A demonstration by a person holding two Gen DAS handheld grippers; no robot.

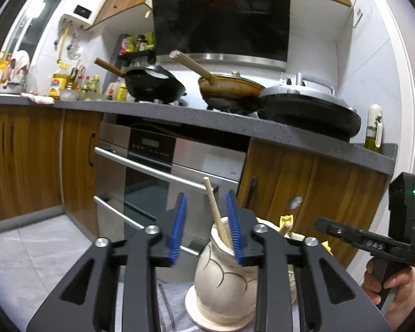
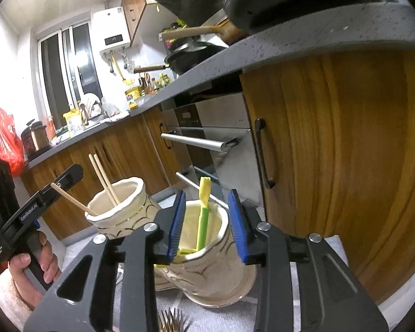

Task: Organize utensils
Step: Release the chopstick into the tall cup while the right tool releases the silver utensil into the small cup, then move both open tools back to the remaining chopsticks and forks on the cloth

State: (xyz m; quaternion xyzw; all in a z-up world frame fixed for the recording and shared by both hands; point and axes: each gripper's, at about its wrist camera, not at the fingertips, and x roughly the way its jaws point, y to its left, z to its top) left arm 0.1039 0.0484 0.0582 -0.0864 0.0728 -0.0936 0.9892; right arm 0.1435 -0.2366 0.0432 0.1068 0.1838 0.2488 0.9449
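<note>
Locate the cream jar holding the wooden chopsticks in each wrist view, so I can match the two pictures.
Left wrist view: the jar with chopsticks stands bottom centre, between the open pads of the left gripper.
Right wrist view: the same jar sits left of centre, beside the jar with the green utensil.
Shared landmark: the steel oven's bar handle.

Chopsticks (image 1: 217,215) in jar (image 1: 224,285)

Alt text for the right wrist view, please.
The right gripper hangs with open jaws over a cream ceramic jar holding a yellow-green utensil. Left of it, a second jar holds wooden chopsticks.
</note>
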